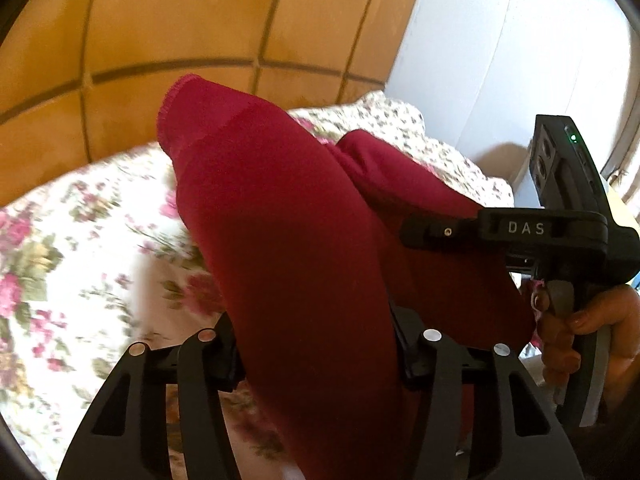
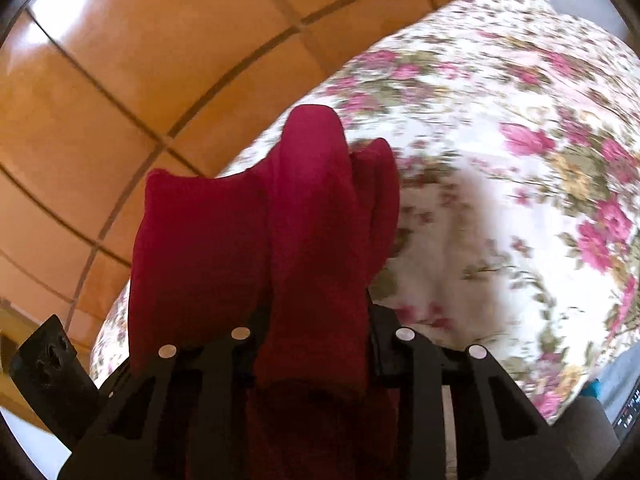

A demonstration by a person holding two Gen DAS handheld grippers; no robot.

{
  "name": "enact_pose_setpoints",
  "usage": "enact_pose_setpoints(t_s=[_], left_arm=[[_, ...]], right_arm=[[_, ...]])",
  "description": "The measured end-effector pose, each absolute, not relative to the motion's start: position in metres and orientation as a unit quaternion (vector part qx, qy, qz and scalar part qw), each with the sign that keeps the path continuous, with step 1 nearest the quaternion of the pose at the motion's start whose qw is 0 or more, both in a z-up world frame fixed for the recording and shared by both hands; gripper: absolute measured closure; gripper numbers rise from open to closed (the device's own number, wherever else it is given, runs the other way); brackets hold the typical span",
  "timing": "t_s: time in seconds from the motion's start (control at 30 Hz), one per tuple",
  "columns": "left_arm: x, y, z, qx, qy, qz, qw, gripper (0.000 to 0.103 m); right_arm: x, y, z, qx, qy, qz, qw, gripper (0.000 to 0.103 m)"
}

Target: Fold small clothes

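A small dark red knit garment (image 1: pixel 288 240) hangs between both grippers above a floral bedspread (image 1: pixel 72 248). My left gripper (image 1: pixel 316 344) is shut on one edge of it; the cloth drapes over the jaws and hides the fingertips. In the left wrist view the right gripper (image 1: pixel 436 232) shows at the right, held by a hand, clamped on the garment's other edge. In the right wrist view my right gripper (image 2: pixel 316 340) is shut on the red garment (image 2: pixel 280 220), which bunches up in folds over its jaws.
The floral bedspread (image 2: pixel 500 160) covers the bed below. An orange tiled floor (image 1: pixel 160 32) lies beyond the bed's edge, also in the right wrist view (image 2: pixel 120 80). A pale wall or cabinet (image 1: pixel 500 40) stands at the far right.
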State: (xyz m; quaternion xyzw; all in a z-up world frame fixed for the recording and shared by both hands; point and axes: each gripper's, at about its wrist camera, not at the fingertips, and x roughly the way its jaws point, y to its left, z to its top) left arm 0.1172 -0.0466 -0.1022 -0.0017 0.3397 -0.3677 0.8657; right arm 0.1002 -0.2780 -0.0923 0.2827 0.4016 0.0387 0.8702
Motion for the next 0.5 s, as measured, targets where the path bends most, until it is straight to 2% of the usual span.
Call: enact_pose_setpoints(t_s=[0.27,0.4,0.5], left_arm=[[0.136,-0.021,-0.085,-0.015,0.318,-0.354,0.879,0.049],[0.161,-0.036,-0.073,-0.013,0.306,-0.355,0.883,0.049],[0.188,-0.056,-0.068,-0.018,0.303,-0.359,0.883,0.049]], right_arm=[[0.137,-0.250,-0.057,0.262,0.414,0.077,0.868,0.072],[0.163,-0.258,-0.043,0.242,0.417,0.085,0.872,0.073],[0.178,-0.281,-0.037,0.221,0.390,0.080,0.890,0.073]])
